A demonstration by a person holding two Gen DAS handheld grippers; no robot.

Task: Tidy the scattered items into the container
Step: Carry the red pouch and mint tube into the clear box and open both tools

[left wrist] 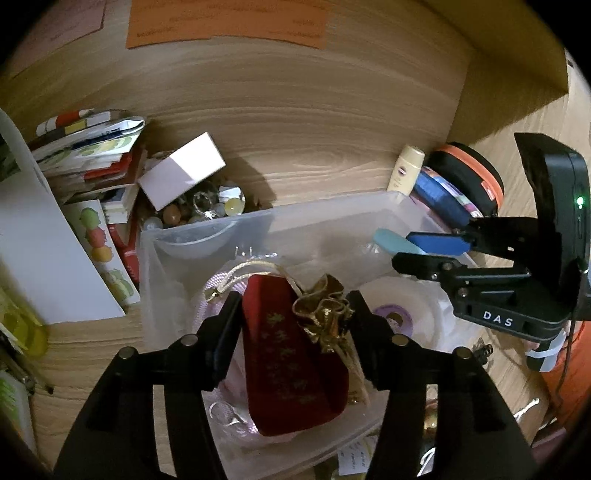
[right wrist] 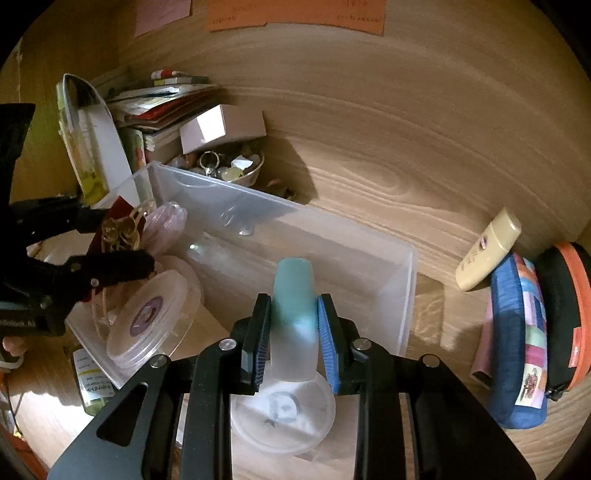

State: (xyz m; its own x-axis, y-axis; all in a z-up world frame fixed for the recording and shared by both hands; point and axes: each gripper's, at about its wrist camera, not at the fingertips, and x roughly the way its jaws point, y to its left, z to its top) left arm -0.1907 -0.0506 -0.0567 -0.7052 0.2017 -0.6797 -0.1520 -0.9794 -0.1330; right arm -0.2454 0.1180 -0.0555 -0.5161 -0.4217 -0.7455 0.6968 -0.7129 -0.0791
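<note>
While the left gripper (left wrist: 291, 314) stands apart around a red pouch (left wrist: 291, 365) lying lengthwise in the clear container (left wrist: 207, 229), pads not pressing, the right gripper (right wrist: 293, 332) clamps a teal-capped tube (right wrist: 293, 310), long axis pointing forward over the container. "DAS" reads on the right gripper; the pouch's gold lettering is illegible.

White letters "DAS" stand on the black body of the right gripper (left wrist: 410, 242), which reaches over the clear container (left wrist: 332, 210). Inside the container lies a red pouch (left wrist: 291, 365) with gold characters too faint to read. Orange paper sheets (left wrist: 225, 20) on the wall behind the container carry writing too blurred to read.
</note>
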